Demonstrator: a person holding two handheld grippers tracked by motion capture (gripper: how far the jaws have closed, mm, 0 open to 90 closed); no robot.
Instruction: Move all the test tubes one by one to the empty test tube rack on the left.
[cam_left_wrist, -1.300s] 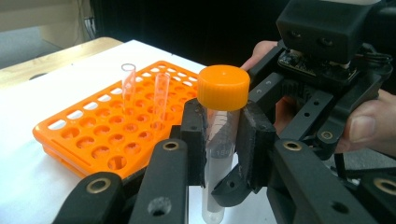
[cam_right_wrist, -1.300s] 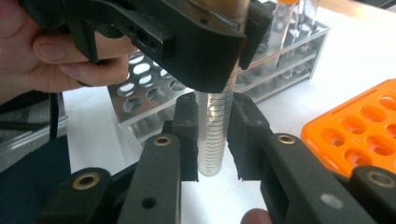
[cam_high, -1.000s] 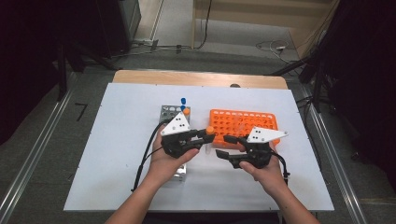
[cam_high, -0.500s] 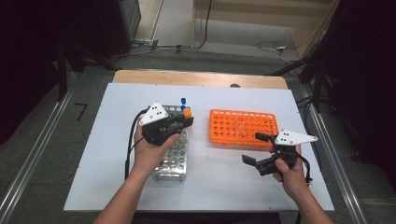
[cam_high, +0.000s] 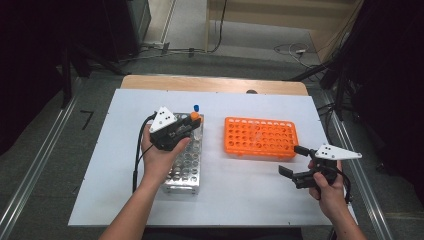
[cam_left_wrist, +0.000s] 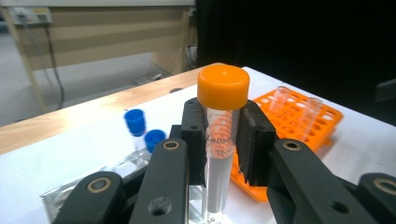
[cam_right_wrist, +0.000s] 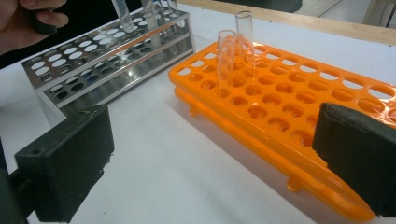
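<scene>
The left gripper (cam_left_wrist: 223, 140) clamps an orange-capped tube (cam_left_wrist: 221, 140) upright between its fingers, directly above the steel rack (cam_high: 185, 160). The right gripper (cam_high: 299, 161) fingers gape empty, just beside the orange rack (cam_high: 260, 137).

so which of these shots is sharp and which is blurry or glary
High view: soft, surroundings dark, table evenly lit. Left gripper view: orange-capped tube sharp, blue caps and background soft. Right gripper view: orange rack fairly sharp, steel rack glints, near pads blurred.

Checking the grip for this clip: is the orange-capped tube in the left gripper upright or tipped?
Upright. The left gripper view shows the orange-capped tube standing vertical, clamped between the left gripper pads, cap on top.
</scene>
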